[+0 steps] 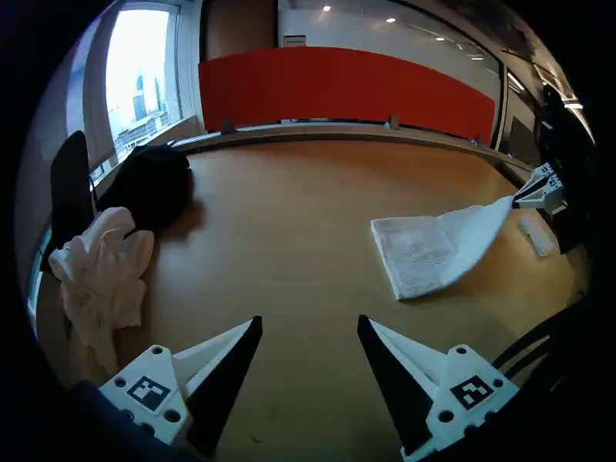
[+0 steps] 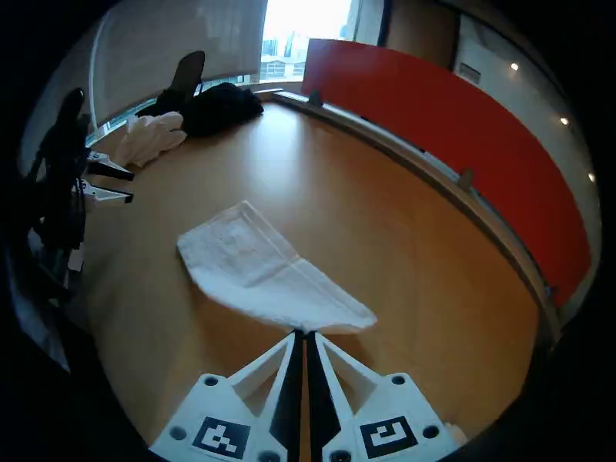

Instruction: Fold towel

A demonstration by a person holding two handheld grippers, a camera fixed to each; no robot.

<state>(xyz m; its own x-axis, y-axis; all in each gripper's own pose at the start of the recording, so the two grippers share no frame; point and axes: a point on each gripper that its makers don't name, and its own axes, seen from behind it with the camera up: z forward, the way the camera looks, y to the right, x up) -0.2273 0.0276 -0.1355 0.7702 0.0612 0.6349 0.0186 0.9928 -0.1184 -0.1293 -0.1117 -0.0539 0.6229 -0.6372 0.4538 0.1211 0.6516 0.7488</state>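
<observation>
The right gripper (image 2: 302, 336) sits at the bottom centre of its own view, fingers drawn together to a thin dark slit, and the white towel (image 2: 254, 269) runs right up to their tips. The left gripper view catches that same right gripper (image 1: 514, 202) side-on at the right edge. From there you can see it pinching one towel (image 1: 427, 250) corner up off the wooden table (image 1: 292, 231) while the rest lies flat. Just below it lies a small white piece (image 1: 537, 233).

The left gripper (image 1: 308, 331) at the bottom of its view is spread wide with only bare tabletop between the fingers. It appears again, left gripper (image 2: 132, 189), at the left edge of the right gripper view, well apart from the towel. Farther out a heap of white cloth (image 1: 100, 277) rests against a black bundle (image 1: 154, 185), and a red partition (image 1: 346, 88) lines the table's far edge.
</observation>
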